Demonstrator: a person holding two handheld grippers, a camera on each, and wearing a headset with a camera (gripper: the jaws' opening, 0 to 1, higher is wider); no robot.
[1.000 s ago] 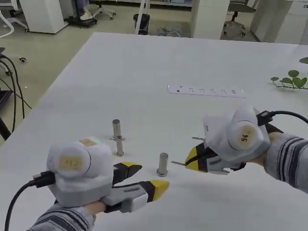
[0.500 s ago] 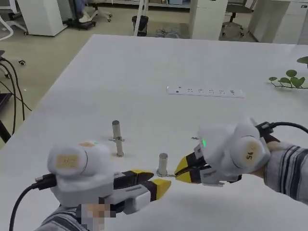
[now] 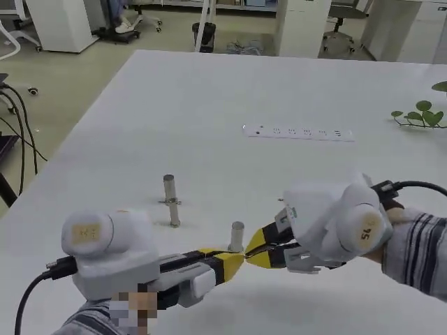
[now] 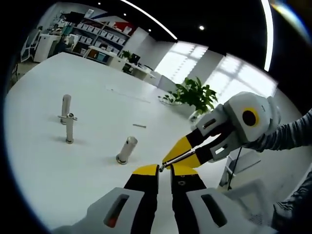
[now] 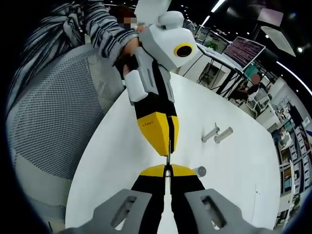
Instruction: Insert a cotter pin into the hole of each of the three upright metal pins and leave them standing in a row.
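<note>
Both left gripper and right gripper pinched the thin wire cotter pin level, beside the nearest grey upright metal pin.

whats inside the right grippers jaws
A thin cotter pin, pinched at the tips of the right gripper; the left gripper grips its other end. The part between the jaws is covered.

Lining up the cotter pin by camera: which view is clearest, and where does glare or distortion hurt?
Right gripper view: clearest, cotter pin sharp against the white table. Left gripper view: fisheye bending, windows blown out above the right tool, pin thin. Head view: even light, sharp, but the pin barely resolves.
</note>
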